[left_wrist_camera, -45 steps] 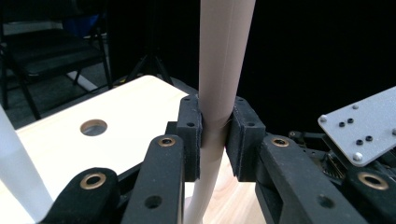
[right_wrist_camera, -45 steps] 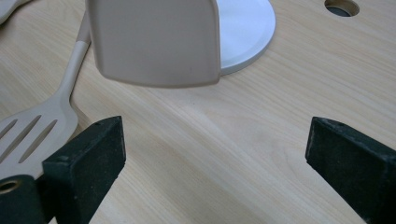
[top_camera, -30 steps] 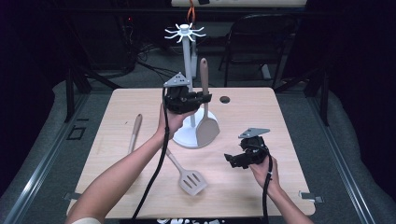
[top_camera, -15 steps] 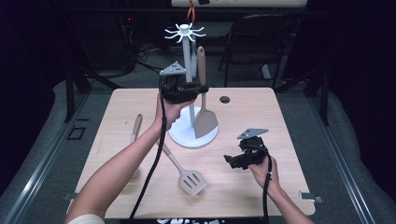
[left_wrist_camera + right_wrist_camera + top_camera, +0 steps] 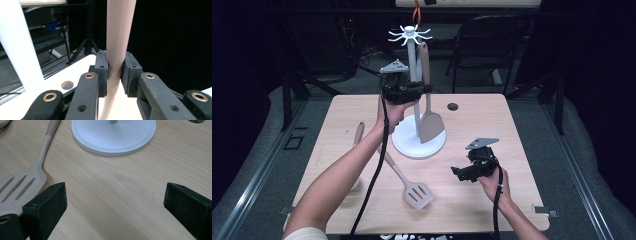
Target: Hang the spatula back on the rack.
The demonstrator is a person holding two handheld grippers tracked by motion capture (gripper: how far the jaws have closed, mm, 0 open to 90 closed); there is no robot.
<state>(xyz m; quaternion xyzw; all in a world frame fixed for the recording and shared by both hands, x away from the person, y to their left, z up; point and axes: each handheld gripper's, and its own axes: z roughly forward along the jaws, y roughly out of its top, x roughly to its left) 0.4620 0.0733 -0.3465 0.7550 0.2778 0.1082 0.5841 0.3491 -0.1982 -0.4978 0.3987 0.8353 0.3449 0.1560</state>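
Left gripper [image 5: 424, 90] raised beside the white utensil stand [image 5: 417, 127], fingers [image 5: 101, 72] clenched on the handle of a solid beige spatula [image 5: 429, 120] held upright, blade over the stand's base. Right gripper [image 5: 459, 173] low over the bench [image 5: 512, 130], fingers [image 5: 45, 205] released, grasping nothing. Slotted spatula [image 5: 412, 187] lies flat on the bench.
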